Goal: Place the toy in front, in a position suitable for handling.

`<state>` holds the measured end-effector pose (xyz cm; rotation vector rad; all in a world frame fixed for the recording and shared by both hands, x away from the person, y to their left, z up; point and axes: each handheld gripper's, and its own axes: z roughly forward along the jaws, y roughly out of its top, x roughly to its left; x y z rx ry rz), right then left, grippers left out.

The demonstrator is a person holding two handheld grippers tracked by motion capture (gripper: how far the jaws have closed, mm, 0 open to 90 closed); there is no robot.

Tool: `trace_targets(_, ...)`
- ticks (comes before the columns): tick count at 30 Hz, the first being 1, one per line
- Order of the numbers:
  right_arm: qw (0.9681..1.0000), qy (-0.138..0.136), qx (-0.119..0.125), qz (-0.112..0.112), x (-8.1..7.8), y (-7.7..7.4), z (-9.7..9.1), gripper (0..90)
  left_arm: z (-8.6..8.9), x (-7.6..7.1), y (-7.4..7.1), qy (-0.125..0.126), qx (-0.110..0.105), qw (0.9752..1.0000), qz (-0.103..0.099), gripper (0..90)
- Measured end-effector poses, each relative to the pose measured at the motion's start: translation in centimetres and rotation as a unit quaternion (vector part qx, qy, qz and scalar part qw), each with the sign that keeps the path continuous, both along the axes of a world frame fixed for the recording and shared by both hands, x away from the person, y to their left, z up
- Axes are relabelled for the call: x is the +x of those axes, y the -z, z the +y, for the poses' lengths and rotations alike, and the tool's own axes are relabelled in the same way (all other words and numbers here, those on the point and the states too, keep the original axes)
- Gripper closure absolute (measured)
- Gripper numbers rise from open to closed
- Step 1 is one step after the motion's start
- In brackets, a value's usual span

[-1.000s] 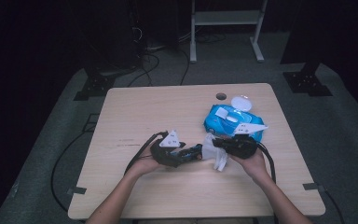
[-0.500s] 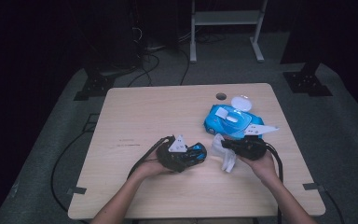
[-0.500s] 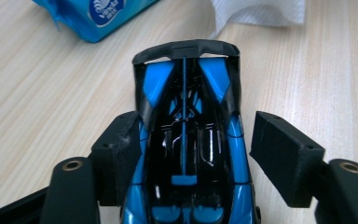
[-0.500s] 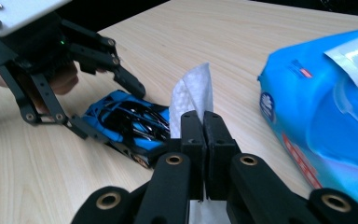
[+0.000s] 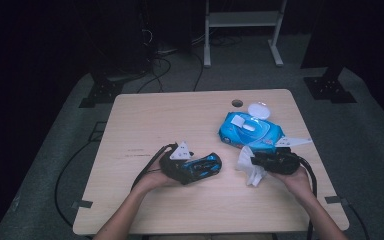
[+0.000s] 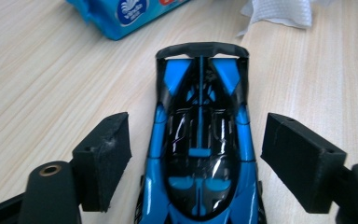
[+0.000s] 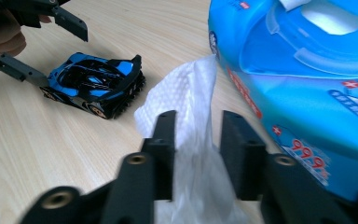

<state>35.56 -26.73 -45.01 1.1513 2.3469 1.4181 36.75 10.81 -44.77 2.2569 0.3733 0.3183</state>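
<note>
Two Tongs, One Toy Car and a Wipe on the Bench

Two hands came in from the bottom edge of the high view, forearms angled inward, each laid low over the wooden bench (image 5: pixel 145 125). Lower centre of that frame, the left tongs (image 5: pixel 207 167) lay nearly level and pointed toward the right side of the picture. Their jaws had just been opening and stood apart on either side of a blue and black toy car (image 6: pixel 200 140), with a clear gap between each pad and the car's flanks in the left gripper view; the car sat on its wheels on the bench, nose toward the camera, rear wing toward the top of that frame.

At the lower right of the high view, the right tongs (image 5: pixel 252 162) pointed toward the left of the picture, facing the car. Their jaws had also just been opening and stood narrowly parted, with a white wipe (image 7: pixel 186 107) hanging crumpled between them. I could not tell whether the pads pressed on it.

Just beyond the right tongs, in the right middle of the high view, lay a blue wipes pack (image 5: pixel 250 132). Its lid (image 5: pixel 259 110) was flipped back toward the top of the frame, and the opening showed white inside. The wipe lay just beside the pack's near edge.
</note>
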Motion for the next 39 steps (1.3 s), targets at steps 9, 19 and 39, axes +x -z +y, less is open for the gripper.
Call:
trace_targets(9, 0.9999, 0.004, 0.003, -0.010, -1.3, -0.7, -1.8, 56.8, 1.9, -0.3, -0.1, -0.021, -0.017, 0.9996, 0.004, 19.5)
trace_targets(19, 0.9998, 0.009, 0.013, -0.009, -1.6, -0.4, -3.0, 53.8, 3.8, -0.5, -0.4, -0.043, -0.044, 0.9980, 0.012, 18.6)
trace_targets(39, 0.9998, 0.016, 0.013, -0.001, -2.3, 0.1, -3.9, 46.0, 6.5, -1.8, -0.4, -0.067, -0.041, 0.9969, 0.004, 17.8)
